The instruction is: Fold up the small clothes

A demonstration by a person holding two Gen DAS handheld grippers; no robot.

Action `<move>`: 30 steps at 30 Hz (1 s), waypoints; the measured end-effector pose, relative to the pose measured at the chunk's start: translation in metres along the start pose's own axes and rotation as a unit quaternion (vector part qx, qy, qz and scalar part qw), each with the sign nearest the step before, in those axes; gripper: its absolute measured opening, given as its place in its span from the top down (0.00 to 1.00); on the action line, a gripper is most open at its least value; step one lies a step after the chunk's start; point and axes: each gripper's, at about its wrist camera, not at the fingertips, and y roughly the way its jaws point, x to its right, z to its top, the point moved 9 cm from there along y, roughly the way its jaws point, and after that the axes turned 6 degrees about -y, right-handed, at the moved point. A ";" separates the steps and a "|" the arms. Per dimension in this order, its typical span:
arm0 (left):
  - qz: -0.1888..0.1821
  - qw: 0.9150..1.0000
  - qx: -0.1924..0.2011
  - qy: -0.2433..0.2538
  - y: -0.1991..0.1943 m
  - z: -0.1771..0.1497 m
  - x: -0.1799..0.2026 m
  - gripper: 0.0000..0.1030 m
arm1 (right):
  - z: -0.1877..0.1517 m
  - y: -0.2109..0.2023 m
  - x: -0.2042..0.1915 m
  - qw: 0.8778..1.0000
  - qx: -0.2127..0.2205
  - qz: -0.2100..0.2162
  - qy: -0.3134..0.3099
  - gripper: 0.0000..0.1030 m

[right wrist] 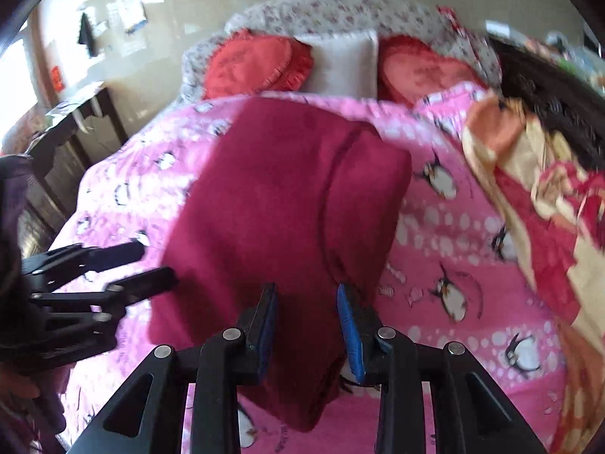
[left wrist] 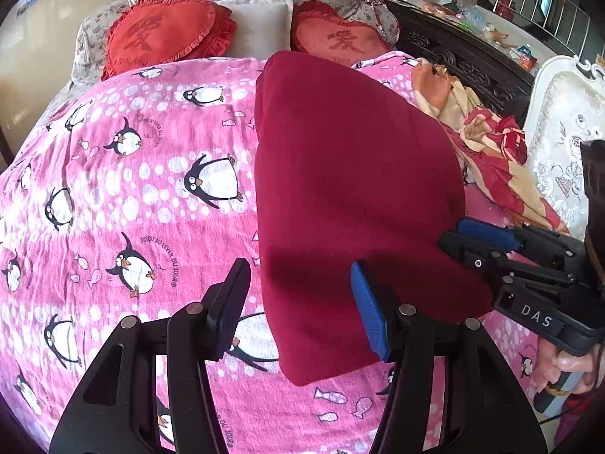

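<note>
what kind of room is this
Most likely a bedroom in a home. The work surface is a bed with a pink penguin-print cover, pillows and red heart-shaped cushions are stacked at its head, and a dark carved wooden cabinet stands beside it.

We see the folded cloth point(left wrist: 351, 196) lying on the bed cover point(left wrist: 132, 196), right of its middle. Behind it, three cushions point(left wrist: 261, 24) lean in a row at the bed's head. A crumpled blanket point(left wrist: 491, 159) lies to its right.
</note>
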 end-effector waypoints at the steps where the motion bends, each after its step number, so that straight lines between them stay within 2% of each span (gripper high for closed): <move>1: 0.001 1.000 -0.001 -0.001 0.002 0.001 0.000 0.46 | -0.002 0.004 0.002 1.000 -0.002 0.002 0.004 0.70; 7: -0.007 1.000 -0.005 -0.007 0.008 0.007 -0.001 0.46 | -0.001 0.001 0.000 1.000 0.000 0.002 -0.015 0.70; 9: -0.020 1.000 -0.003 -0.006 0.009 0.012 0.000 0.46 | 0.003 -0.004 0.001 1.000 0.009 0.009 -0.011 0.68; 10: -0.027 1.000 -0.004 -0.008 0.010 0.014 0.000 0.46 | 0.007 -0.009 0.003 1.000 0.020 0.011 -0.006 0.57; 11: -0.035 0.999 -0.009 -0.012 0.013 0.017 -0.001 0.44 | 0.009 -0.012 0.006 1.000 0.028 0.009 -0.001 0.50; 12: -0.043 0.999 -0.012 -0.017 0.014 0.020 -0.001 0.37 | 0.012 -0.014 0.010 0.999 0.037 0.008 0.008 0.40; 13: -0.054 0.998 -0.016 -0.027 0.017 0.022 -0.003 0.34 | 0.016 -0.018 0.016 0.998 0.052 0.012 0.025 0.36; 15: -0.075 0.996 -0.025 -0.050 0.022 0.028 -0.007 0.34 | 0.020 -0.019 0.026 0.996 0.064 0.026 0.052 0.33; 19: -0.101 0.991 -0.045 -0.075 0.037 0.037 -0.014 0.33 | 0.020 0.001 0.047 0.992 0.053 0.057 0.098 0.31; 21: -0.112 0.989 -0.049 -0.078 0.043 0.039 -0.014 0.28 | 0.018 0.015 0.052 0.990 0.042 0.072 0.116 0.31; 22: -0.115 0.989 -0.049 -0.080 0.046 0.040 -0.013 0.24 | 0.017 0.024 0.054 0.987 0.036 0.089 0.127 0.31; 25: -0.135 0.986 -0.061 -0.081 0.058 0.039 -0.008 0.23 | 0.019 0.039 0.054 0.977 0.035 0.140 0.156 0.27; 28: -0.151 0.981 -0.082 -0.092 0.073 0.038 -0.005 0.20 | 0.023 0.052 0.050 0.971 0.035 0.172 0.160 0.24; 30: -0.163 0.977 -0.088 -0.102 0.080 0.040 -0.004 0.16 | 0.026 0.060 0.049 0.972 0.030 0.173 0.158 0.21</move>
